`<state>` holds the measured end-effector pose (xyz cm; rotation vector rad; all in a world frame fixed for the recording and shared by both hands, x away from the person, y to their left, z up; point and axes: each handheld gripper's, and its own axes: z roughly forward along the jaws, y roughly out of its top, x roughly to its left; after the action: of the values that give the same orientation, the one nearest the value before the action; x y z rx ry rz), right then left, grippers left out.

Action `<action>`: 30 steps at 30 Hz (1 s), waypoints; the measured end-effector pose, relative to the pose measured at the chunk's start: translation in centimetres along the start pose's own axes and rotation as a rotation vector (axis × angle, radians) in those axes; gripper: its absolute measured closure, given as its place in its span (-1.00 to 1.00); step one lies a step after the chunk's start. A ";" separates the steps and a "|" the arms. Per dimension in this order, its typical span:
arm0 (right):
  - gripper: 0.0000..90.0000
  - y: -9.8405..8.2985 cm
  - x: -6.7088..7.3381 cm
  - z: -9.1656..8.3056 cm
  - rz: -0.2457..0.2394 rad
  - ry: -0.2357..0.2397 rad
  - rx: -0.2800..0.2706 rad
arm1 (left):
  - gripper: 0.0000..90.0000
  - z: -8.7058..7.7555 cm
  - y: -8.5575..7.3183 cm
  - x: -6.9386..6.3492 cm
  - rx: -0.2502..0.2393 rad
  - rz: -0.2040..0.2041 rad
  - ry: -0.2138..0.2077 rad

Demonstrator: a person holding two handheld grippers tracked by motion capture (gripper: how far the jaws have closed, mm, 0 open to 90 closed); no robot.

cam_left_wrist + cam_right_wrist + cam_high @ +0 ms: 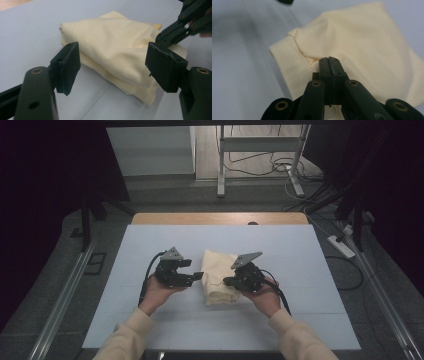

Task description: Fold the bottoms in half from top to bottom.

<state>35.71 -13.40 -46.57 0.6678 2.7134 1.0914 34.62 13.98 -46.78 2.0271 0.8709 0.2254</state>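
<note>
**Right fingers pinched on folded garment; left fingers wide and waiting**

Right gripper [329, 62]: fingers pressed flat together, no gap between the pads. A small pucker of cream fabric is drawn up at their tips, so I judge them clamped on a fold of the folded cream garment [362, 42], close to its ribbed cuff [287, 65]. From the high view this gripper [229, 281] meets the garment's right edge at the near end.

Left gripper [112, 62]: fingers stand wide apart, nothing pressed between the pads. The garment [112, 47] lies ahead of them, and I cannot tell whether the right-hand pad brushes the cloth. In the high view this gripper [196, 270] sits just beside the garment's left edge.

Garment [218, 276]: lies at the middle of the table [150, 320], on the pale sheet, folded into a compact stack with the ribbed hem at the near end.

Assessment: the grippers flank the bundle from both sides, which suits lifting or turning over a fold. The right has taken its pinch first, likely to anchor or raise one layer; the left is open, probably ready to take the opposite edge. With a thin pinch, the cloth may slip.
</note>
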 end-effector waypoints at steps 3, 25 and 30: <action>0.98 -1.2 -0.3 0.8 0.031 0.012 0.020 | -0.37 0.1 -0.1 0.1 0.000 -0.007 0.001; 0.98 -1.9 -0.6 -0.2 0.039 -0.020 -0.046 | -0.39 0.0 -0.3 -0.1 0.004 -0.005 -0.001; 0.98 -2.1 -0.6 -1.4 0.043 -0.036 -0.059 | -0.39 0.1 -0.4 -0.3 0.014 0.001 -0.005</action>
<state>35.10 -15.91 -47.04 0.7327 2.6375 1.1521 34.21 13.83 -47.10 2.0404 0.8712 0.2155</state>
